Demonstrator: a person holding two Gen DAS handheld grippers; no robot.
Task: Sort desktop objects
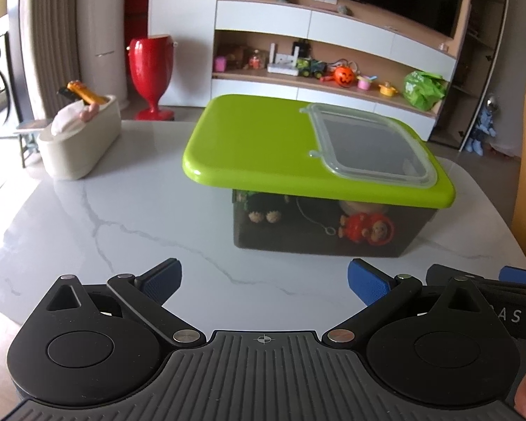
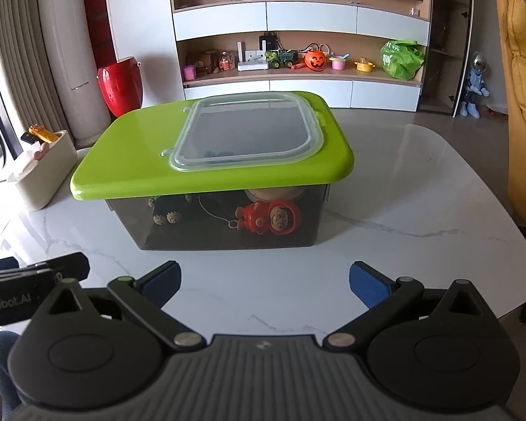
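Observation:
A dark see-through storage box [image 1: 319, 231] [image 2: 221, 224] with a green lid [image 1: 256, 140] [image 2: 129, 161] stands on the white marble table [image 1: 122, 217] [image 2: 420, 210]. The lid has a shut clear flap [image 1: 368, 147] [image 2: 249, 133]. Inside lie a red doll [image 1: 366, 228] [image 2: 270, 217] and a dark plush toy [image 1: 266, 207] [image 2: 170, 210]. My left gripper [image 1: 264, 282] is open and empty, short of the box's near side. My right gripper [image 2: 264, 282] is open and empty, also short of the box.
A cream tissue holder [image 1: 80, 140] [image 2: 42, 175] with small items stands at the table's far left. A yellow chair [image 2: 522, 105] is at the right. A red vase [image 1: 150, 70] and a toy shelf [image 2: 298, 66] are behind the table.

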